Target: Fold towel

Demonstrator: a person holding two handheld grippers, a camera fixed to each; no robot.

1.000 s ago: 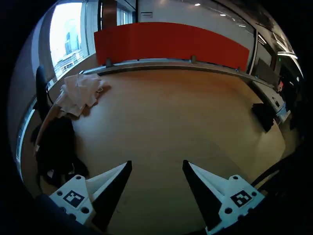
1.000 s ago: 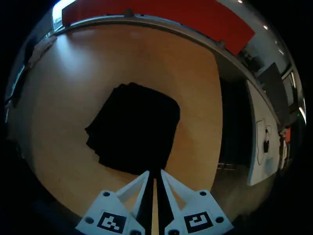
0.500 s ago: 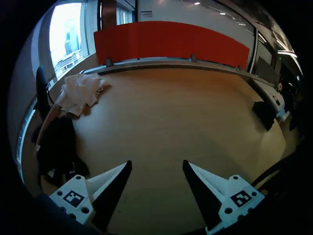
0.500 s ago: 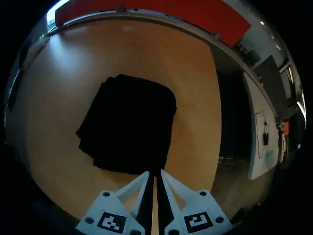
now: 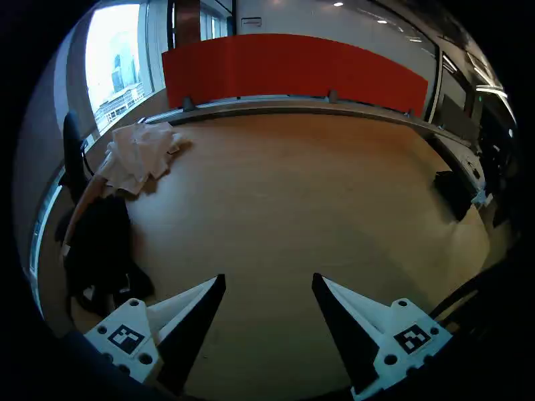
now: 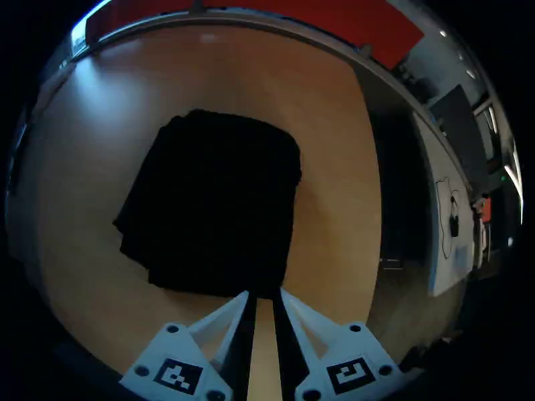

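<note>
Gaping left hand-held gripper (image 5: 267,275), empty

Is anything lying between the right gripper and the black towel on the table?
Nothing visible does. The right gripper has its tips right at the near edge of the black towel, which lies folded on the wooden table with bare wood around it. Whether the tips touch the cloth is too dark to tell.

Nothing legible: no words, brands or numbers. Just black-and-white square coded tags (image 5: 126,337) on the white bases of the left gripper (image 5: 267,277) and right gripper (image 6: 261,294). Far off, small white plaque (image 5: 251,22) on the wall, too tiny to read.
</note>
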